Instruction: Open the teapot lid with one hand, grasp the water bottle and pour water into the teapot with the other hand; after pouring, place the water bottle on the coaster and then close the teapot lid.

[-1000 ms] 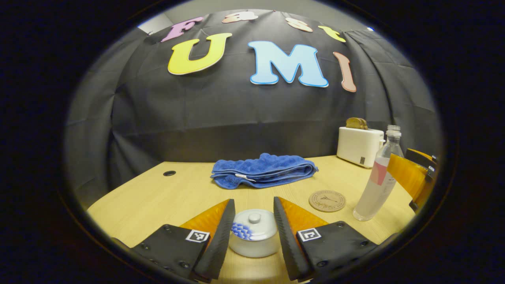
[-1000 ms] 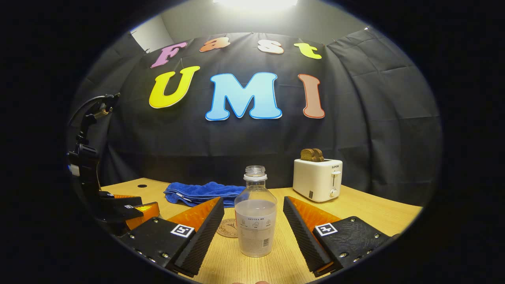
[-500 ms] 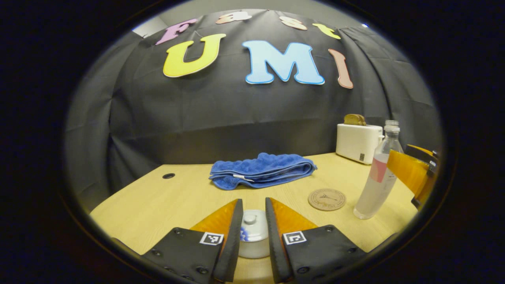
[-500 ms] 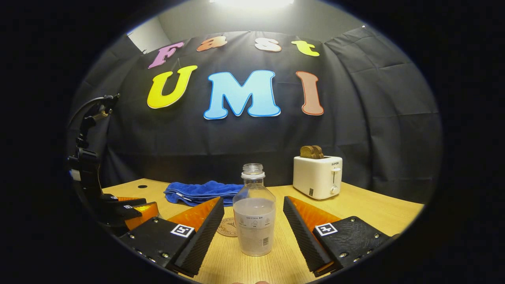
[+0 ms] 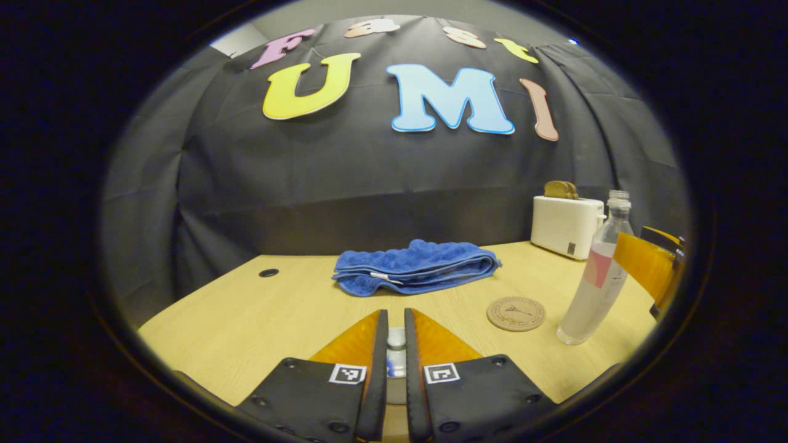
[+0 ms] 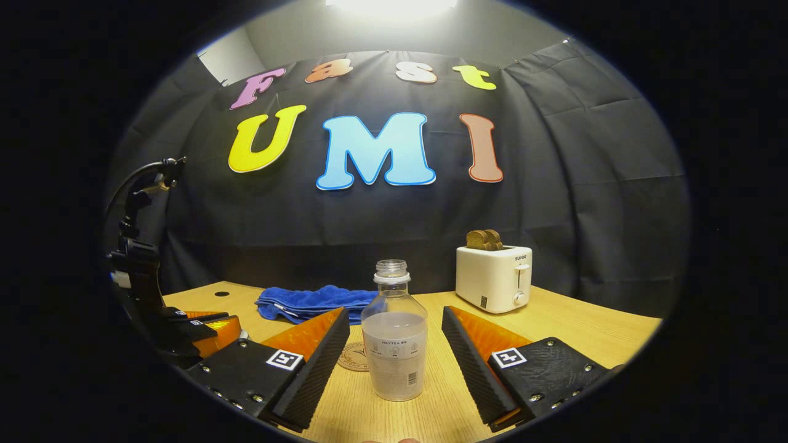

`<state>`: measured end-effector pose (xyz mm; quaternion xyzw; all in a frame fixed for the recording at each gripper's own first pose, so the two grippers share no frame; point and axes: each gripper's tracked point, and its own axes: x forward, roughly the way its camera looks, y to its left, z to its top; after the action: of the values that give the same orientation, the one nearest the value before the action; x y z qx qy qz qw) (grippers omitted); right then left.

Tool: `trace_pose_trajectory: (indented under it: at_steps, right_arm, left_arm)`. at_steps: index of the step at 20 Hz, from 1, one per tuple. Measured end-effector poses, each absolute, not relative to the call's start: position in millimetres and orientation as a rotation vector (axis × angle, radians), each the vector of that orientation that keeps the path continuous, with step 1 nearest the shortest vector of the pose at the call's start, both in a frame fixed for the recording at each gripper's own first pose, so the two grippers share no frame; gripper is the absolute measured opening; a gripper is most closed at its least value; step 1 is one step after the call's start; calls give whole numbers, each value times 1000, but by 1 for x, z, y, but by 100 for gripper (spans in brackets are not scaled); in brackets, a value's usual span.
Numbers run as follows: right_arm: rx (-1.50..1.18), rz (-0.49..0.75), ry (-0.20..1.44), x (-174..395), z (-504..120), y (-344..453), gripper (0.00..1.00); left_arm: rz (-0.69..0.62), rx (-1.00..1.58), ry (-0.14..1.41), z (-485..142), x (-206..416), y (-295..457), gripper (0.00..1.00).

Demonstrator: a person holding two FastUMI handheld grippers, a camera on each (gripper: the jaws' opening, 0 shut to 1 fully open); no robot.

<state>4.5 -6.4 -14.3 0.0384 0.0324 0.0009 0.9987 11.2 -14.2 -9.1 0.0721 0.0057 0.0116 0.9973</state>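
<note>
The left gripper (image 5: pixel 395 344) has its jaws clamped on the knob of the teapot lid (image 5: pixel 396 337), low at the desk's (image 5: pixel 246 320) near edge. The water bottle (image 6: pixel 394 332) stands upright, open neck up, between the right gripper's (image 6: pixel 396 347) wide-apart jaws, untouched. A round coaster (image 5: pixel 516 313) lies just beside it. Farther back on the pale wooden desk lie a folded blue towel (image 5: pixel 415 267) and a white toaster (image 6: pixel 494 278).

A bright ceiling lamp (image 6: pixel 394 6) glares white at the top of the right gripper view, washing out the wall behind it. The wooden table (image 5: pixel 258 314) is evenly lit with soft, faint shadows, while the black cloth stays dim. Both views bow strongly toward their rims, yet stay sharp throughout.
</note>
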Motion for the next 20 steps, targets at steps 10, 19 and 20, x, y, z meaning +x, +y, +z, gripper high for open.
trace_pose_trajectory:
  at_steps: [10, 19, 20]
  right_arm:
    - [74, 2, 63, 4, -14, -6, 96]
    - [50, -6, 61, 5, -15, -6, 95]
    - [50, -6, 62, 5, -16, -6, 95]
  left_arm:
    - [-33, 25, -52, 14, 5, -12, 14]
    - [-19, 32, -49, 13, 4, -6, 7]
    - [-5, 55, -46, 12, 4, -5, 7]
